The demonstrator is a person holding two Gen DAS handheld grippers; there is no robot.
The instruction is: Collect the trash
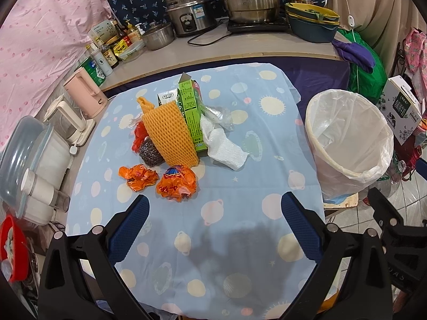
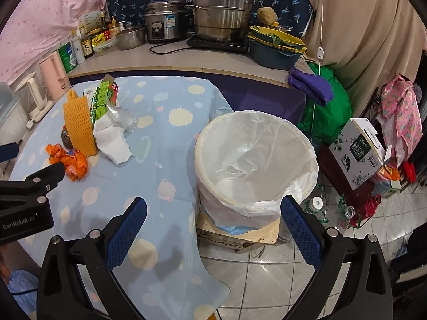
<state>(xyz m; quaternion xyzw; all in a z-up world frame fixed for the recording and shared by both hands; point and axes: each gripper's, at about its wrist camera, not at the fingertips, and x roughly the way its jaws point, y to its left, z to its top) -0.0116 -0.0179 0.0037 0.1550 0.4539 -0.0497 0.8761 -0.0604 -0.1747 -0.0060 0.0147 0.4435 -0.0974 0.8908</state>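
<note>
We had both claws, left (image 1: 214, 221) and right (image 2: 213, 224), spread wide, grasping nothing; "GenRobot.AI" showed at 9 o'clock, green carton (image 2: 102, 98) read "NB".

Pink curtain (image 1: 40, 34) left, cluttered counter (image 1: 213, 45) behind, tiled floor (image 2: 280, 280) right.

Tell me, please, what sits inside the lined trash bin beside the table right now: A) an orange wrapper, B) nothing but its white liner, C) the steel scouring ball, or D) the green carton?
B: the right wrist view looks down into the trash bin and shows only the white liner, while the green carton, the orange wrappers and the scouring ball lie on the table.
</note>
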